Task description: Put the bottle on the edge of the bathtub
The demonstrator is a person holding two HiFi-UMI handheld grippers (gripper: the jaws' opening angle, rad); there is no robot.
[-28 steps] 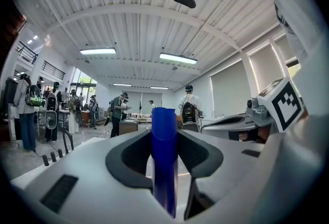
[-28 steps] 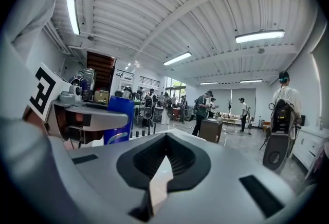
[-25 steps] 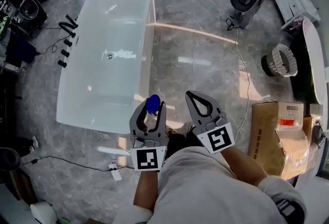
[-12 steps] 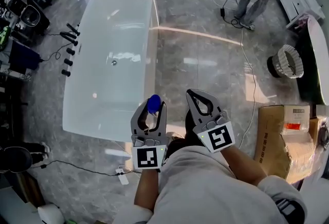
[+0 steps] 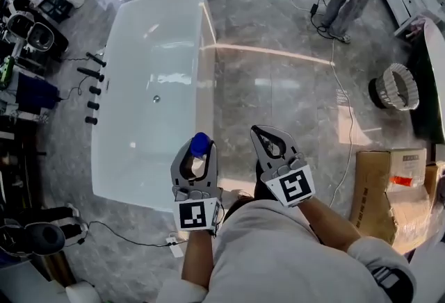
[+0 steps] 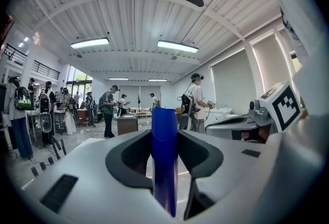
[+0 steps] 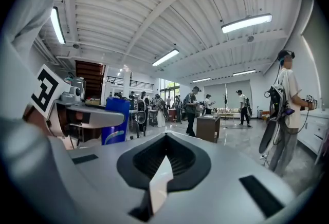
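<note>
Firmly between left gripper [image 5: 199,151] jaws: bottle [image 6: 164,152].

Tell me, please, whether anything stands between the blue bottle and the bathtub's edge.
Nothing visible does: the left gripper holds the blue bottle beside the rim of the bathtub, and that rim is bare.

A big open hall used as a test or work space, not a home bathroom. A white bathtub [image 5: 149,93] stands free on a polished grey stone floor [image 5: 278,86], with loose cables [image 5: 334,89] trailing across it and a cardboard box [image 5: 393,187] at one side. Overhead runs a white ribbed ceiling [image 6: 133,17] with long strip lights [image 6: 177,46]. Many people [image 6: 109,110] stand among desks [image 6: 126,124] — some wearing packs and headgear — and equipment [image 5: 35,13] crowds the edges.
</note>
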